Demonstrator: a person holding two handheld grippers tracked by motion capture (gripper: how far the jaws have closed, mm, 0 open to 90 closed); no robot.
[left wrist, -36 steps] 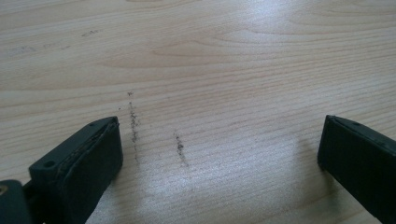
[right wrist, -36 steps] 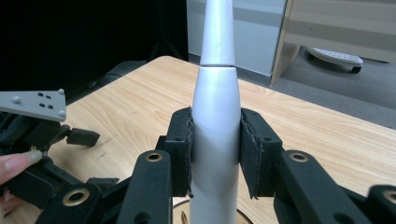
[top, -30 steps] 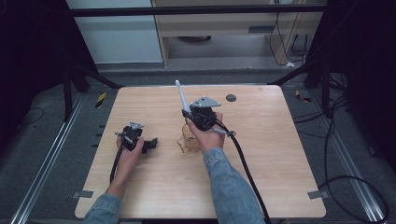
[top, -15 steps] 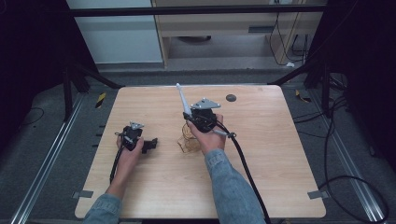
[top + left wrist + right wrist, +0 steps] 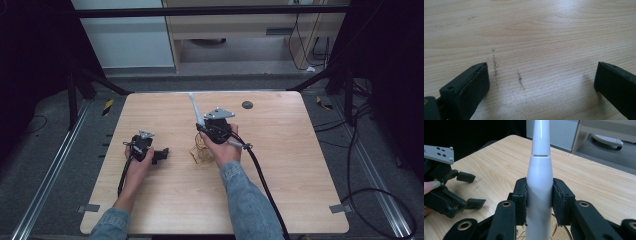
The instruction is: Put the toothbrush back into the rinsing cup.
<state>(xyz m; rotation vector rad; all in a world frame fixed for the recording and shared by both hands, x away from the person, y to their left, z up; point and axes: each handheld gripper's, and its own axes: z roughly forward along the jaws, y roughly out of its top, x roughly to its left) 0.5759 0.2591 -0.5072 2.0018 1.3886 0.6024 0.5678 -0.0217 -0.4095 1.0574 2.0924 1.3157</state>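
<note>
Claw by claw, starting from the high view: the right claw was raised above the middle of the wooden surface, clamped on a slim white electric toothbrush that pointed up and away toward the far edge. Just beneath that hand lay a small tangle of thin wire, too fine to identify with confidence. The left claw rested low on the surface to the left, well apart from the toothbrush, its jaws standing apart and empty. A small dark round mark sat near the far edge.

From the left gripper view, the two black pads stood wide apart over bare wood grain with a few dark scuffs, nothing between them.

From the right gripper view, both pads pressed against the toothbrush's white handle; its tapered neck rose out of the top of the picture, so the brush head was cut off. The left claw lay on the surface beyond, to the left.

Judged from this, the pick-up looked done and the toothbrush was lifted; where it should go remained open, and the left claw had taken no part yet.
</note>
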